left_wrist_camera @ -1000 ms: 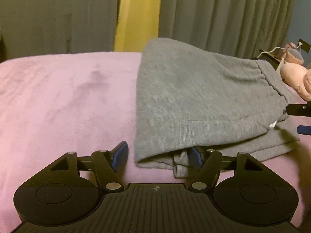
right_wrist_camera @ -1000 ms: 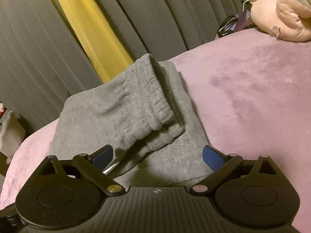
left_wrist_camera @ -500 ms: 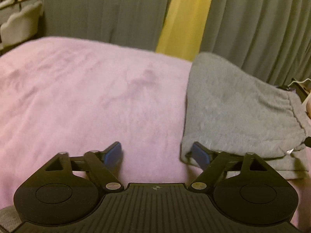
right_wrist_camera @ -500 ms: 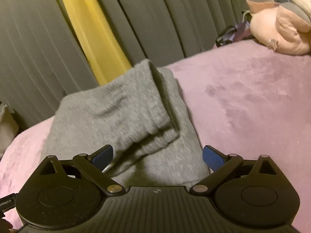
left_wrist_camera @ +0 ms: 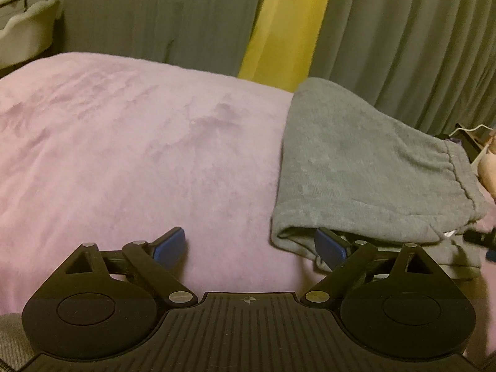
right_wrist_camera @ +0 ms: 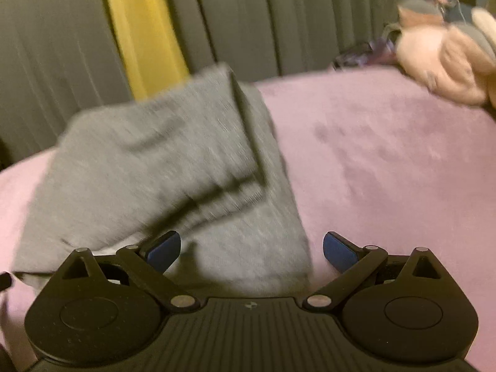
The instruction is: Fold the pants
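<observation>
The folded grey pants (left_wrist_camera: pixel 356 167) lie on the pink-covered bed (left_wrist_camera: pixel 124 155). The left hand-held gripper (left_wrist_camera: pixel 252 245) tilts down at their near corner; its jaws, which have just been opening, stand spread and pinch nothing, the right pad against the fold. The right hand-held gripper (right_wrist_camera: pixel 251 249), also tilted downward, hangs spread over the pants' near edge, gripping nothing.

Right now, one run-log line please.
folded grey knit pants on pink plush blanket | left gripper open, just widened | right gripper open

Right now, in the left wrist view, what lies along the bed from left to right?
Bare pink blanket → folded grey pants → pink plush toy at the right edge.
</observation>
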A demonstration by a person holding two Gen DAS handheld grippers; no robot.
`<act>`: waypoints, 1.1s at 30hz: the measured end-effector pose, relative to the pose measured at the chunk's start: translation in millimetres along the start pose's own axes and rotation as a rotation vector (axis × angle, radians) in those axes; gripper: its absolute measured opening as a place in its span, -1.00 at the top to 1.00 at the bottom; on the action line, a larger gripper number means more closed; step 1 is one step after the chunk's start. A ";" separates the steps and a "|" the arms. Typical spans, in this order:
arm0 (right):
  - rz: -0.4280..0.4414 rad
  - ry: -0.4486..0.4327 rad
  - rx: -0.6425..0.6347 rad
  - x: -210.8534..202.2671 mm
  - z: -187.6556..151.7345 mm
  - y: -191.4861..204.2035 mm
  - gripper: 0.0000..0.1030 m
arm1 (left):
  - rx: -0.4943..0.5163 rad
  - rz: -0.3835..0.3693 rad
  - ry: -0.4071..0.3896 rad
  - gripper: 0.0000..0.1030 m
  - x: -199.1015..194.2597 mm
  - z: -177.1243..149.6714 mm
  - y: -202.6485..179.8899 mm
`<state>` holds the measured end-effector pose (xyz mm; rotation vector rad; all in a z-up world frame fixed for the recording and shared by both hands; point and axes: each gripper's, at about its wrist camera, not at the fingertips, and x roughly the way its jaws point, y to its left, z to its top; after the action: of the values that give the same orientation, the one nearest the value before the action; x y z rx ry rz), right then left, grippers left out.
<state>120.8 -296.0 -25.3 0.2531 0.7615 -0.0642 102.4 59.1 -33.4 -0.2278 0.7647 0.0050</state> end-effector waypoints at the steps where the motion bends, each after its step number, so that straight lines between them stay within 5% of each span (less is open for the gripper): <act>1: -0.004 -0.025 -0.014 -3.4 1.0 3.9 -0.92 | 0.003 -0.002 -0.002 -0.84 -2.0 -0.9 -0.8; 6: -0.044 -0.072 -0.077 1.0 4.4 20.2 -0.92 | 0.012 -0.013 -0.001 -0.85 -9.1 -5.6 -4.5; 10: -0.096 0.008 -0.145 22.3 -0.4 27.4 -0.92 | 0.052 -0.024 0.006 -0.87 -14.4 -10.5 -11.9; 21: -0.015 0.140 -0.170 -12.8 -32.2 35.8 -0.92 | 0.173 -0.070 0.069 -0.95 -20.1 -24.6 -37.6; 33: -0.015 0.033 -0.270 -47.9 -59.6 64.5 -0.92 | 0.187 -0.060 0.072 -0.95 -26.6 -31.2 -37.3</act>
<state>55.5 -220.3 -20.7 -0.0084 0.7956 0.0284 65.1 18.4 -29.4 -0.0735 0.8250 -0.1313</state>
